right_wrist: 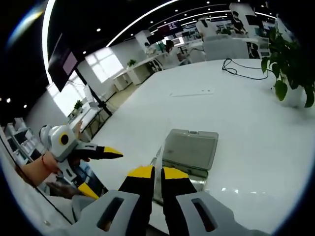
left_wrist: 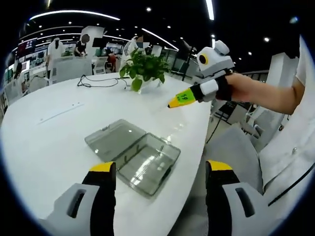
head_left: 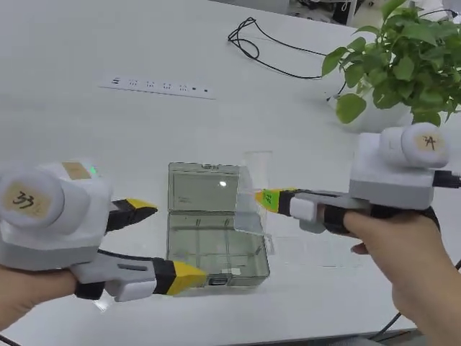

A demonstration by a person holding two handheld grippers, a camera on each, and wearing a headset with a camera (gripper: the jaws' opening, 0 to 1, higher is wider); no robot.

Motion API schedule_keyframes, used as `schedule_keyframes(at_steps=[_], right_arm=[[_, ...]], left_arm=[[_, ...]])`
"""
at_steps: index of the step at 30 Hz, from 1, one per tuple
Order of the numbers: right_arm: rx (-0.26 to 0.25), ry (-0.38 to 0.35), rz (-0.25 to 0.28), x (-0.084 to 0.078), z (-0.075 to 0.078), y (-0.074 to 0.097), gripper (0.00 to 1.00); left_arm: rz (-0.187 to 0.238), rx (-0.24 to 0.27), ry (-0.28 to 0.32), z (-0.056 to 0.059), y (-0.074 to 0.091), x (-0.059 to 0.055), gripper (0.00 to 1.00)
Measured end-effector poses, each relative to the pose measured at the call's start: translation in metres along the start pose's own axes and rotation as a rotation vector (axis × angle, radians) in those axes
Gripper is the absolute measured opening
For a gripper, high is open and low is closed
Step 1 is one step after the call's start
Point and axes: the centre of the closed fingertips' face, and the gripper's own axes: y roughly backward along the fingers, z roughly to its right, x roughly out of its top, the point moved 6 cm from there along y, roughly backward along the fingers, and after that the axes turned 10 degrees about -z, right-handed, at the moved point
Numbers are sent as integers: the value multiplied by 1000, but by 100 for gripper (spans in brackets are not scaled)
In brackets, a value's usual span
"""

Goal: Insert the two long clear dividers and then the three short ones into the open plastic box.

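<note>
**Q:** Plastic on plastic: where is the piece to be fitted?

**A:** A thin clear plastic divider is pinched between the closed jaws of the right claw. The right gripper view shows its edge rising between the yellow tips. It hangs tilted over the right rear part of the smoky transparent plastic box, which lies open on the white table with its lid folded flat away from the person.

**Q:** Which relation governs the coming move?

**A:** The box lies below and to the left of the right claw, its long axis running left to right across the head view. The divider probably has to come down edge-first, squared to the box's walls. Whether it is a long or a short one cannot be told, nor whether any dividers are seated yet.

**Q:** And the other hand?

**A:** The left claw stands empty with its jaws wide apart at the box's front left corner, near enough to steady it. The right claw is the one placed to insert.
</note>
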Motion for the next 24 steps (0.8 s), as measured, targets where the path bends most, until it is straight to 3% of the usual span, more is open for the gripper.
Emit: schedule_keyframes(at_steps=[10, 13, 19, 24], right_arm=[[-43, -98, -190, -9, 10, -13, 6], [-43, -125, -239, -8, 20, -20, 6], [-36, -167, -354, -18, 18, -33, 6], [-41, -188, -407, -25, 21, -42, 6]], left_arm=[[-21, -9, -64, -2, 3, -12, 96], [-25, -12, -78, -3, 3, -15, 99], [-27, -26, -75, -5, 2, -19, 100], [-21, -32, -74, -8, 1, -20, 100]])
